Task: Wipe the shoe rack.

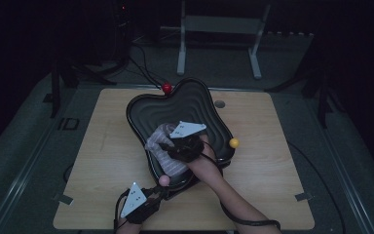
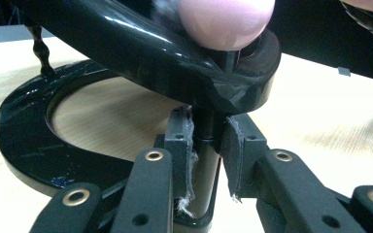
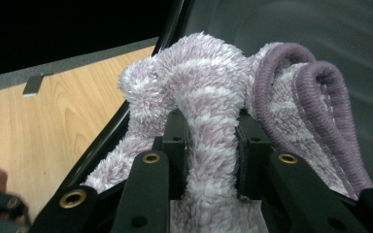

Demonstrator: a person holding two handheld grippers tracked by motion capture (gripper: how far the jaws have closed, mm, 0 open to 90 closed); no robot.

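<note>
**Inspector:** Your right gripper (image 1: 168, 145) is pinched on a fold of the fluffy lilac striped cloth (image 1: 161, 146), which lies in the lower middle of the high view, inside the black wavy tray (image 1: 146, 109). Your left gripper (image 2: 209, 145) has its jaws closed narrow around the tray's black post (image 2: 206, 141), just under the pink ball knob (image 2: 226, 19).

**Operator:** What are the risks?

**Inspector:** Two, in my judgement. The post is smooth, glossy plastic and your pads (image 2: 233, 150) look frayed at the edges, so the stand could twist or slide if you pull the cloth hard. The pile is soft and thick; only one fold (image 3: 211, 141) is between your jaws, and the corded purple hem (image 3: 315, 97) hangs loose at the right of the right gripper view, so it may drag on the ridged tray surface or slip free.
</note>
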